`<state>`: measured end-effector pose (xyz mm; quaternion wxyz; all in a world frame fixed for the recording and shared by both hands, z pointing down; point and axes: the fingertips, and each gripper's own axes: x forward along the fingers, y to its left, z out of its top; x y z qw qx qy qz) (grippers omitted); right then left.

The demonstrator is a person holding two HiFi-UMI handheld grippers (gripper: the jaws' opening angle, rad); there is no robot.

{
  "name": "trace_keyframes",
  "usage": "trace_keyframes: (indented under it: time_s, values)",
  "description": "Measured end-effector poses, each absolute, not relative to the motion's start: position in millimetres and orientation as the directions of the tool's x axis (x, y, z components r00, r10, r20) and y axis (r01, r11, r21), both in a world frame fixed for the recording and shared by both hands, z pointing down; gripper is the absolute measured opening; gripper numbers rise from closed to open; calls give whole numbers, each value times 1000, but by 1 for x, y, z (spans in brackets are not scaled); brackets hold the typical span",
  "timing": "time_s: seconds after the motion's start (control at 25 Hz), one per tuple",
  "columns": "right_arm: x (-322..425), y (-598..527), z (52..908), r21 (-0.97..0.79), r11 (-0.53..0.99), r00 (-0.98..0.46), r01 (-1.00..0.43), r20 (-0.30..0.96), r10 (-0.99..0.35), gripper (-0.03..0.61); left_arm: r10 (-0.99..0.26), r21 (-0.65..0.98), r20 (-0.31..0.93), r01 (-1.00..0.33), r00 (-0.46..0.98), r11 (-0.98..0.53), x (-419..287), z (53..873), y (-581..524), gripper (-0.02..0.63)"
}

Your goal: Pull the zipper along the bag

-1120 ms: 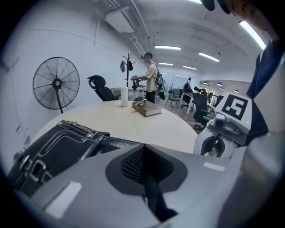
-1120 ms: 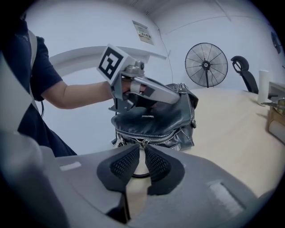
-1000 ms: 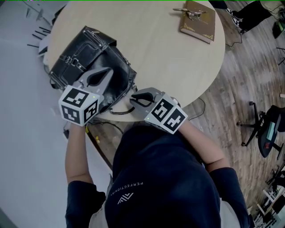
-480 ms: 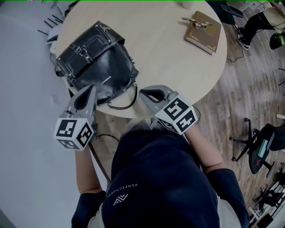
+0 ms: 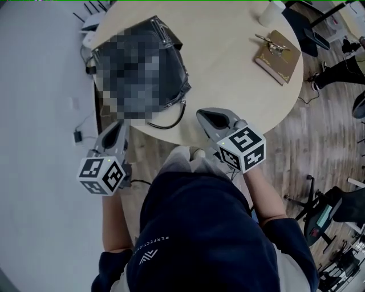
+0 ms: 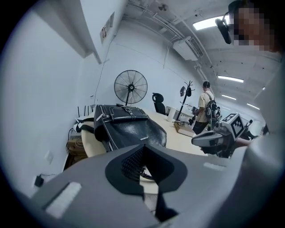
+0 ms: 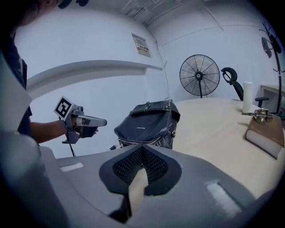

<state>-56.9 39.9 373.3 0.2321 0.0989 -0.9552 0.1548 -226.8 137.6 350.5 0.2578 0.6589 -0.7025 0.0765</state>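
A black leather bag (image 5: 178, 74) lies on the round wooden table (image 5: 228, 80), its strap loop (image 5: 173, 119) at the near edge; a mosaic patch covers much of it. My left gripper (image 5: 118, 128) hangs shut beyond the table's near-left edge, clear of the bag. My right gripper (image 5: 206, 116) is shut and empty at the near edge, right of the strap. The left gripper view has the bag (image 6: 129, 127) ahead of shut jaws (image 6: 143, 150). From the right gripper view, the bag (image 7: 149, 122) sits beyond shut jaws (image 7: 142, 151), with the left gripper (image 7: 93, 121) beside it.
A brown book (image 5: 278, 57) with a metal piece on top lies at the table's far right, and a white cup (image 5: 269, 12) stands behind it. A standing fan (image 6: 130, 87) and a person (image 6: 205, 107) are in the background. Office chairs stand on the wooden floor at right.
Both grippers have drawn back from the bag toward the person. The left one has left the bag's top. The right one, which was at the strap end, has shut.
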Motion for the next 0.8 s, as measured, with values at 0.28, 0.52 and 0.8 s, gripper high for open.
trace_keyframes:
  time_s: [0.28,0.52,0.8]
  values:
    - [-57,49,373,-254,938,-889,-236,447,-103,2,-880,321,475,-929,-10,184,-212,362,166,15]
    - [-58,54,369,-250,940,-902,-231,418,-111,2,-886,332,463,-926,-7,181,-196,361,174,15]
    - [-71,54,359,-239,940,-911,-243,391,-135,2,-891,308,453,-930,-41,199,-207,360,174,20]
